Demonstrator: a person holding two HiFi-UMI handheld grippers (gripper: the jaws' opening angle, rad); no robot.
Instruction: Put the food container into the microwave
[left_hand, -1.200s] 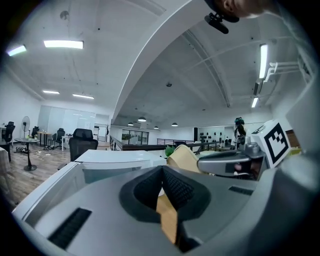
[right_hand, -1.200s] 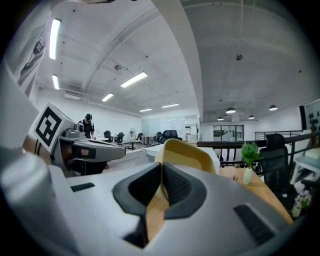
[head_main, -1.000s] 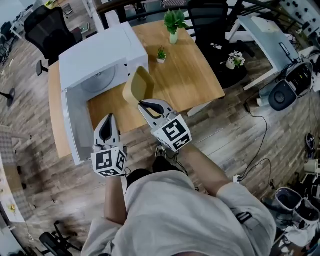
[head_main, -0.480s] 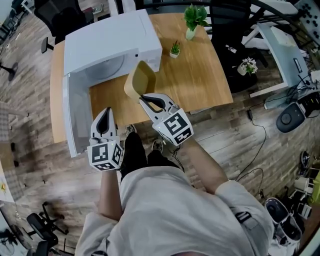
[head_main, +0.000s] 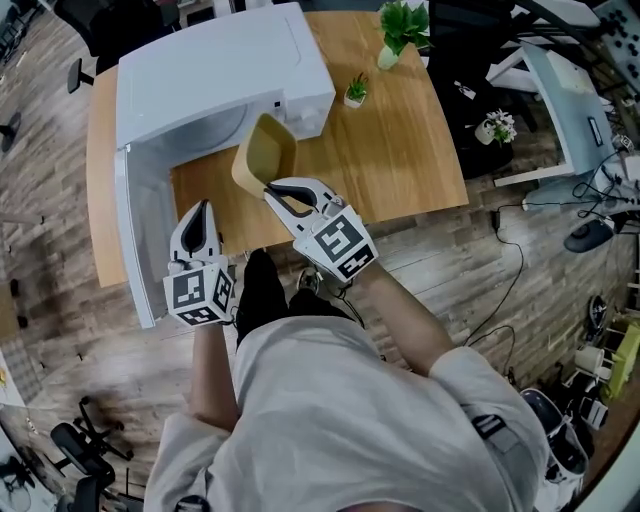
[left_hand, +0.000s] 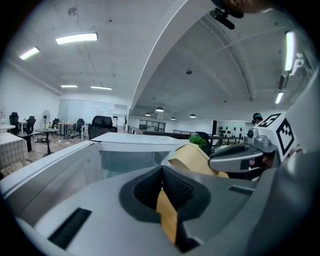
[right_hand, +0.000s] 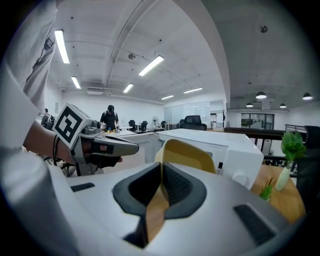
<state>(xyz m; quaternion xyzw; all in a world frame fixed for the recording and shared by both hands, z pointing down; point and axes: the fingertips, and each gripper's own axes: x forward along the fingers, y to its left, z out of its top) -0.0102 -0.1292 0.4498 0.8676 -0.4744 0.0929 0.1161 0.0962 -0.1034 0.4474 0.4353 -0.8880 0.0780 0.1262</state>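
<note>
A tan food container (head_main: 262, 152) hangs tilted over the wooden table (head_main: 400, 150), just in front of the white microwave's (head_main: 215, 75) open cavity. My right gripper (head_main: 273, 188) is shut on its near rim; in the right gripper view the container (right_hand: 187, 152) rises straight above the closed jaws (right_hand: 162, 170). The microwave door (head_main: 135, 245) stands swung open to the left. My left gripper (head_main: 203, 208) hovers beside that door, shut with nothing in it. In the left gripper view the container (left_hand: 192, 157) and my right gripper (left_hand: 240, 155) show to the right of the jaws (left_hand: 161, 172).
A large potted plant (head_main: 400, 30) and a small one (head_main: 355, 90) stand on the table's far right part. Office chairs, a second desk (head_main: 565, 90) and cables lie on the wooden floor around it. A person stands far off in the right gripper view.
My right gripper has carried the container slightly left and closer to the microwave opening. My left gripper stays beside the open door.
</note>
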